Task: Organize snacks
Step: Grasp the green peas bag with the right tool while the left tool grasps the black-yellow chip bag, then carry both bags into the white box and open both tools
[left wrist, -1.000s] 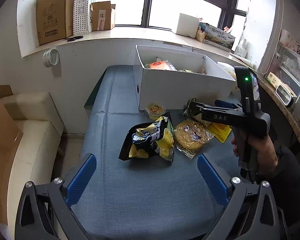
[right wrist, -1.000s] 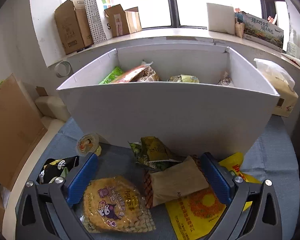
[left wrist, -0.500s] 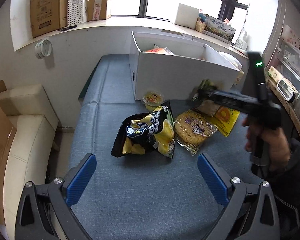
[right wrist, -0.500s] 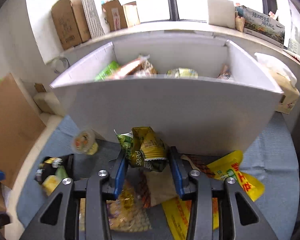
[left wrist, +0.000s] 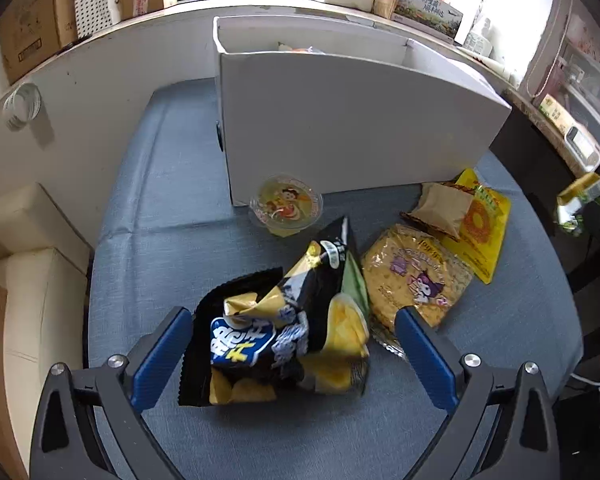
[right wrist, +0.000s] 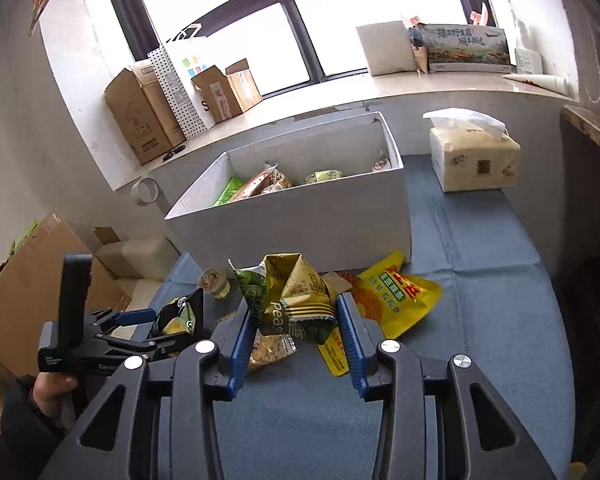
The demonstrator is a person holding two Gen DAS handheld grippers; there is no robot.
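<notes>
An office-like storeroom: brown cardboard cartons (right wrist: pixel 140 120) line a pale stone windowsill (right wrist: pixel 440 88) above a blue-clothed table (right wrist: pixel 480 280).

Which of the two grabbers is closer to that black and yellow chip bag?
Left. The left gripper has its open fingers on either side of the chip bag; the right gripper holds a green pea snack bag farther off.

Glossy foil pea bag (right wrist: pixel 292 300) (crinkled)
</notes>
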